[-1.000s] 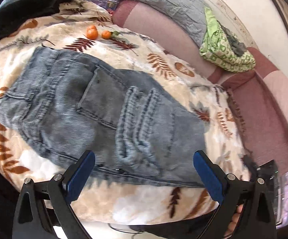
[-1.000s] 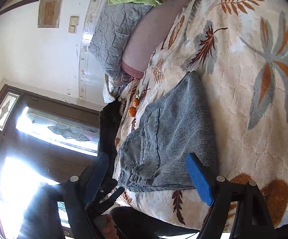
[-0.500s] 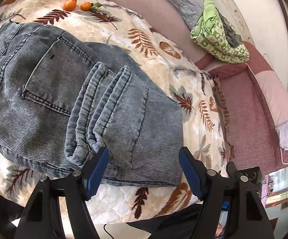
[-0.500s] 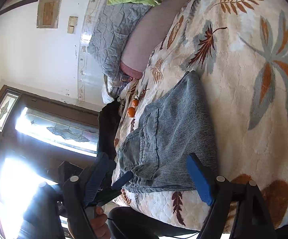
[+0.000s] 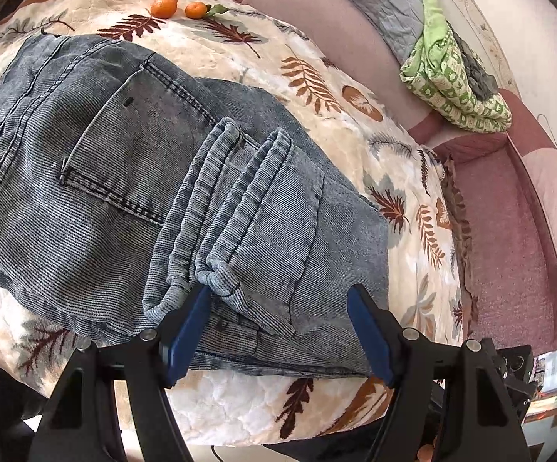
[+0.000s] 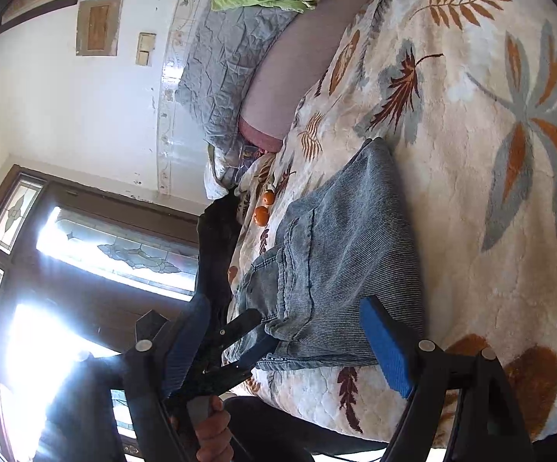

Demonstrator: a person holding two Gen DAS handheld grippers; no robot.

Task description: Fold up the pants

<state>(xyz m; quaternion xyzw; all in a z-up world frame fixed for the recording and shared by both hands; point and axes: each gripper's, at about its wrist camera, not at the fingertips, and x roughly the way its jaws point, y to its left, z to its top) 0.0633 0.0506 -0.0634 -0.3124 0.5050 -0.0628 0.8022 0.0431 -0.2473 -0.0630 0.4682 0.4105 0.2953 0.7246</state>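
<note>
Grey-blue jeans (image 5: 124, 177) lie folded on a leaf-patterned blanket (image 5: 336, 88), back pocket up, with the leg hems doubled over on top. My left gripper (image 5: 278, 333) hangs over their near edge, tilted downward, jaws partly narrowed. The hem end lies flat between its pads; the left pad (image 5: 190, 327) touches a cuff, but nothing looks pinched. In the right wrist view the jeans (image 6: 348, 254) stretch away from me and the left gripper (image 6: 257, 331) sits at their near corner. My right gripper (image 6: 286, 346) stands open just off the bed's near edge, holding nothing.
Two tangerines (image 5: 165, 4) lie beyond the jeans. A grey pillow (image 6: 232, 61) and a green patterned cloth (image 5: 452, 77) rest at the head of the bed. A dark garment (image 6: 217, 254) lies at the blanket's window side. A hand (image 6: 209, 431) grips the left tool's handle.
My left gripper moved right and down onto the jeans' near edge, and its jaws narrowed around the hem end. It came into the right wrist view. The right gripper stayed put.
</note>
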